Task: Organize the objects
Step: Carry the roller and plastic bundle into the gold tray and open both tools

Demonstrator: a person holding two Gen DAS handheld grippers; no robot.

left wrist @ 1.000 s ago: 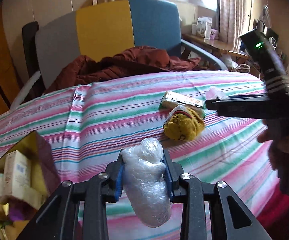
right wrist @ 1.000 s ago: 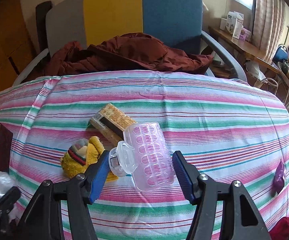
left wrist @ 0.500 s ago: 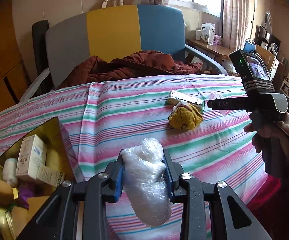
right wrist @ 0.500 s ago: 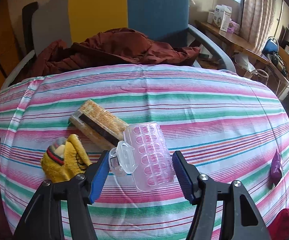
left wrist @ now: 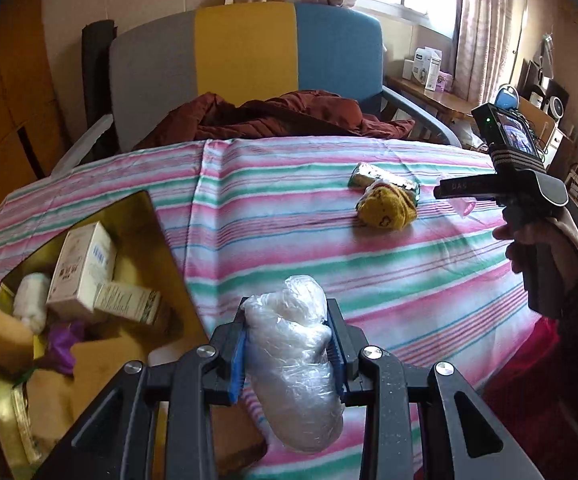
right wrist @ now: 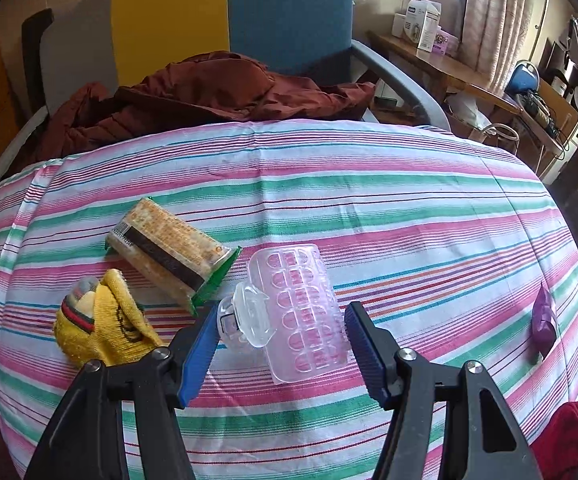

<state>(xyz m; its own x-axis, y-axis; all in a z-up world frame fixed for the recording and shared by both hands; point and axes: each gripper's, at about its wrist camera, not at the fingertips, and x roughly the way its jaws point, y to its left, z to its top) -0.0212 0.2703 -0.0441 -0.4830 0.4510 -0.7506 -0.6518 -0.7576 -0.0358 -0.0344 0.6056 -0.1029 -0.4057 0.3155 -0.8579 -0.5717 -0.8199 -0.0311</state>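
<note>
My left gripper (left wrist: 289,312) is shut on a wad of clear plastic bag (left wrist: 295,364), held above the striped tablecloth just right of an open gold tin (left wrist: 145,216). My right gripper (right wrist: 283,320) is shut on a clear pink plastic case (right wrist: 301,316) with a round lid; the left pad touches the lid and the right pad the case's side. In the left wrist view a hand holds that right gripper (left wrist: 463,196) at the right, above the table. A yellow sock (right wrist: 105,328) and a cracker packet (right wrist: 169,248) lie on the cloth to its left.
The gold tin holds white boxes (left wrist: 83,268), a sponge and a purple item. A small purple object (right wrist: 543,316) lies near the table's right edge. A brown jacket (right wrist: 209,88) is piled on the chair behind the table. A cluttered desk stands at the back right.
The left gripper has carried the plastic bag leftward, bringing the gold tin much further into its view. The right gripper keeps its hold on the pink case and has shifted only slightly.
</note>
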